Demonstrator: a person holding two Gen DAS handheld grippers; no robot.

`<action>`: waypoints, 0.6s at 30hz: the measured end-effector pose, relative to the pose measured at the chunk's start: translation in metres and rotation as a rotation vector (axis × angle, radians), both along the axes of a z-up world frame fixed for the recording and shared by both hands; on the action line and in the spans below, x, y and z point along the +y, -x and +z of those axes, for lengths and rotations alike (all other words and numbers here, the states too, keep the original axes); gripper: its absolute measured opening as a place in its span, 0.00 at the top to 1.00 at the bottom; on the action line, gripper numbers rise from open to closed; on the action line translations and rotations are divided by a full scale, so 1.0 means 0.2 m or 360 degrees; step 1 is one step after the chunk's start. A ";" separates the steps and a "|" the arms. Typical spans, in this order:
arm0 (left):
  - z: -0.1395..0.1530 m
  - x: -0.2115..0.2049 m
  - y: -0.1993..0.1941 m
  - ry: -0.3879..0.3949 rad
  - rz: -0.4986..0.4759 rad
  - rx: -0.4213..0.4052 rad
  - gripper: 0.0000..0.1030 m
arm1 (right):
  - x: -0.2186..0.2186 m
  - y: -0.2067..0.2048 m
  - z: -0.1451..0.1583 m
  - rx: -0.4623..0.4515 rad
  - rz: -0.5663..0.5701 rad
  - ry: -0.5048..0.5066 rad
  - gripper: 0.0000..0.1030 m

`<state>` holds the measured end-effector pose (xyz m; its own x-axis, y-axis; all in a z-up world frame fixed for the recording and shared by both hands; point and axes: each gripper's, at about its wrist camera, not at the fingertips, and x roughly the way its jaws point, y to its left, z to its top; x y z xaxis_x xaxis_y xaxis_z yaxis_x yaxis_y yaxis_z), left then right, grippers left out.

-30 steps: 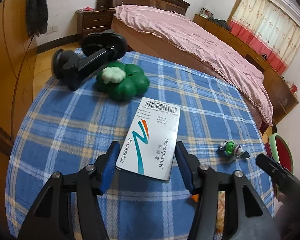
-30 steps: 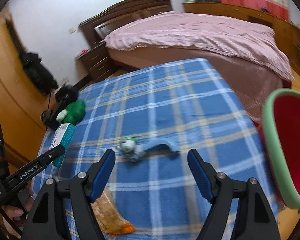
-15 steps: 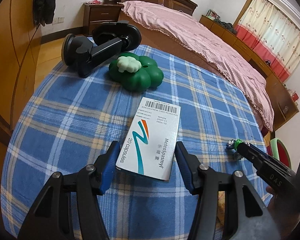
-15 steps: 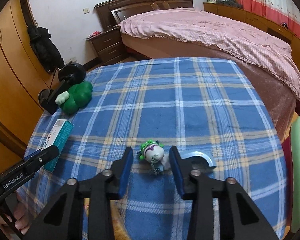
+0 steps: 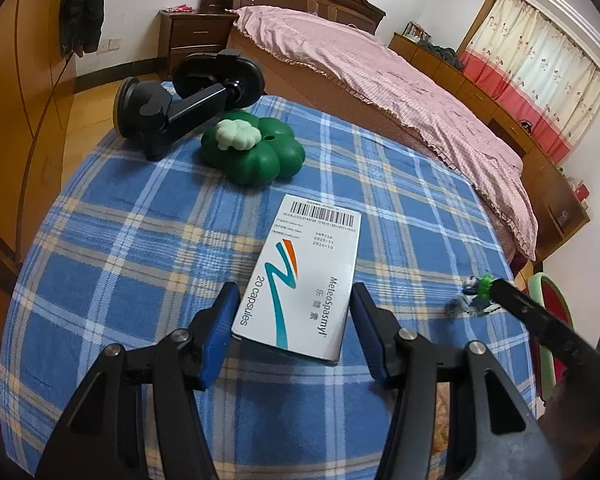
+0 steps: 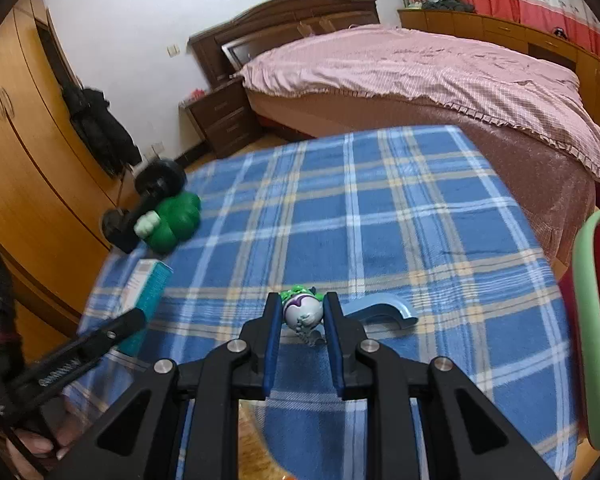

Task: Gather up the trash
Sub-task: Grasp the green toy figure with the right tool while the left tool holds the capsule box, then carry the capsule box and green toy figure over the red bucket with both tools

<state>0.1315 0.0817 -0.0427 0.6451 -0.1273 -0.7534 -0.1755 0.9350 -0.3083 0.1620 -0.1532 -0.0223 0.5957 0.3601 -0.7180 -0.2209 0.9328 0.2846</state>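
Right gripper (image 6: 299, 316): I had both blue pads pressed against the little toy figure (image 6: 302, 312), gripping it just above the cloth.
Left gripper (image 5: 292, 322): I held it fairly wide, one pad at either side of the near end of the medicine box (image 5: 304, 276); whether the pads touched the carton, I couldn't tell.
Medicine box: it sat between my left fingers, white face up, barcode end pointing away from me; I couldn't tell whether it rested on the plaid tablecloth (image 5: 140, 240).
Toy figure: green top, pale round body, at the near edge of the table, clamped in my right tool.
Blue curved piece (image 6: 384, 308): it lay on the cloth just to the right of the figure.
Orange wrapper (image 5: 446, 400): only a sliver showed, close under the tools at the near edge.
Bin (image 6: 592, 320): green rim and red inside, beside the table on my right.
Green clover-shaped object (image 5: 256, 152): it sat farther back on the cloth, beyond the box.
Black phone mount (image 5: 180, 108): it lay against the clover at the far left edge.
Bed (image 6: 420, 76): pink cover, beyond the table.
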 end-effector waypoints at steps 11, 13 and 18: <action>0.09 -0.08 0.05 0.0006 -0.0059 -0.0062 0.45 | -0.16 0.12 0.20 -0.0122 -0.0079 -0.0132 0.77; 0.11 -0.10 0.06 0.0006 -0.0074 -0.0077 0.45 | -0.18 0.15 0.22 -0.0140 -0.0101 -0.0138 0.77; 0.17 -0.15 0.09 0.0014 -0.0112 -0.0110 0.45 | -0.26 0.21 0.26 -0.0164 -0.0157 -0.0157 0.77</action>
